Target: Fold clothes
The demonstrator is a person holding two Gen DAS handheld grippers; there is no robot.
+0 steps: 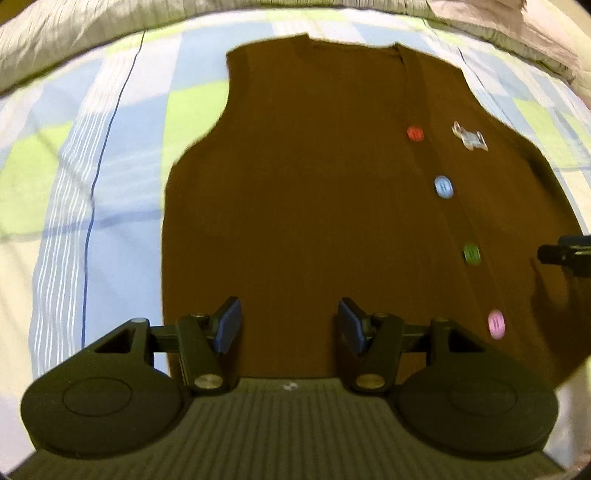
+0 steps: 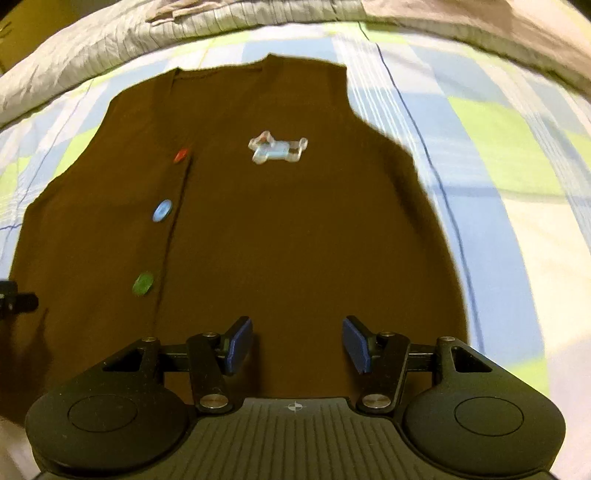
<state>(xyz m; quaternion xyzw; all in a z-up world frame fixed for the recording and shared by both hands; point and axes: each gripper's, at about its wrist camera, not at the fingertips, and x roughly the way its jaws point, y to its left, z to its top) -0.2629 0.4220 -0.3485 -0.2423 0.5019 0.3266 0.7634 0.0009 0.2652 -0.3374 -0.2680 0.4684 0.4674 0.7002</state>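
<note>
A brown sleeveless vest (image 1: 314,192) lies flat, front up, on a checked bedsheet (image 1: 122,155). It has a row of coloured buttons, red (image 1: 414,133), blue, green and pink, and a pale dog patch (image 1: 469,136). My left gripper (image 1: 290,325) is open and empty over the vest's lower left part. The vest also shows in the right wrist view (image 2: 277,229), with the dog patch (image 2: 277,148). My right gripper (image 2: 297,345) is open and empty over the vest's lower right part. The tip of the right gripper shows at the left wrist view's right edge (image 1: 565,254).
A grey quilted cover (image 2: 110,40) and a pinkish cloth (image 1: 517,26) lie bunched along the bed's far side. The checked sheet (image 2: 517,166) extends to both sides of the vest.
</note>
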